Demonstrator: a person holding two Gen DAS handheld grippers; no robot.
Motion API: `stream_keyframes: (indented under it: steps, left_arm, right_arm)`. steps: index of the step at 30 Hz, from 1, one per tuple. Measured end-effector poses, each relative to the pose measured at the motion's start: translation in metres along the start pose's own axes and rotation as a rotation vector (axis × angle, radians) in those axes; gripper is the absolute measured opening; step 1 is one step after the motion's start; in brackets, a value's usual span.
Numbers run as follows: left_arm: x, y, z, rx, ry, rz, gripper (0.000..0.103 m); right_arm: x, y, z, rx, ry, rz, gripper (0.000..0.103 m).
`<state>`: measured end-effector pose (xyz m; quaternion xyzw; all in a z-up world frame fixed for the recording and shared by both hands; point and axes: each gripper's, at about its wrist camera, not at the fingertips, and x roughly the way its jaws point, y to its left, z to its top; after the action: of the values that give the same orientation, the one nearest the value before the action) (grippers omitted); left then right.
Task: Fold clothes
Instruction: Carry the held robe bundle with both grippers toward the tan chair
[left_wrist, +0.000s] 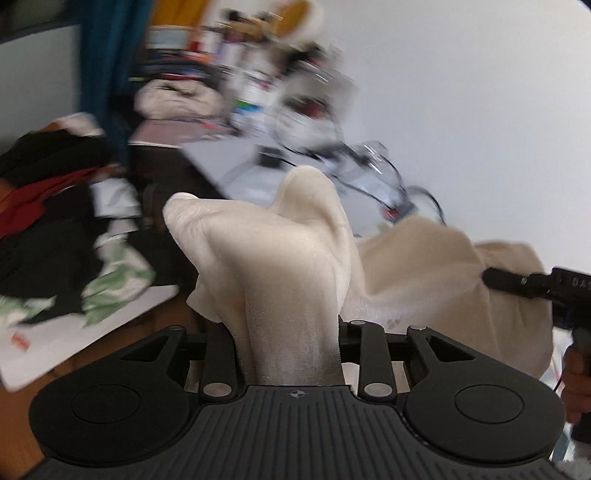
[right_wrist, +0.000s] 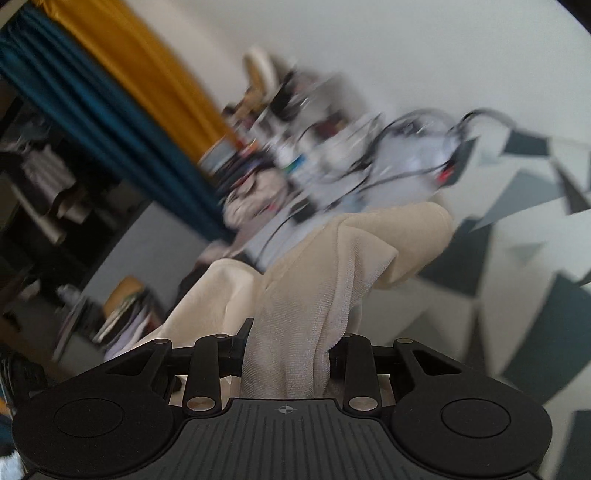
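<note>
one cream garment (left_wrist: 288, 266), lifted, pinched at two spots by left tongs (left_wrist: 288, 350) and right tongs (right_wrist: 286, 365).

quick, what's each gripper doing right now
Left gripper: shut on the cream garment.
Right gripper: shut on the same cream garment.

Letters "DA" readable on right gripper (left_wrist: 484, 276) body — rest cut off, other labels blurred.
</note>
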<state>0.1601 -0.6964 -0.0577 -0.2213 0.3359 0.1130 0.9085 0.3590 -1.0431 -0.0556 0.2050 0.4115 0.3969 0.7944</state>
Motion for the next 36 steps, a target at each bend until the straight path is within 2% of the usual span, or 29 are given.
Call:
stream_keyframes:
  steps: [3,7,12,18,25,30,36]
  left_arm:
    - [-0.035,0.038,-0.005,-0.063,-0.048,0.063,0.03]
    - [-0.084,0.093,-0.009,-0.111,-0.112,0.137,0.03]
    - [-0.145,0.171,-0.014,-0.159,-0.18,0.233,0.03]
    - [-0.188,0.251,-0.015,-0.207,-0.191,0.285,0.03]
    - [-0.207,0.327,-0.02,-0.289,-0.182,0.338,0.03]
    - [-0.204,0.384,-0.021,-0.364,-0.164,0.342,0.03]
    - [-0.191,0.462,0.014,-0.385,-0.153,0.365,0.03]
  right_arm:
    - [0.029,0.035,0.002,-0.024,0.075,0.055,0.028]
    - [0.072,0.102,-0.008,-0.117,0.152,0.123,0.027]
    - [0.124,0.197,-0.05,-0.141,0.23,0.223,0.027]
    - [0.173,0.286,-0.099,-0.174,0.281,0.251,0.027]
    - [0.233,0.358,-0.144,-0.185,0.363,0.248,0.027]
    - [0.292,0.397,-0.156,-0.218,0.421,0.234,0.027]
    - [0.373,0.44,-0.164,-0.212,0.467,0.242,0.027]
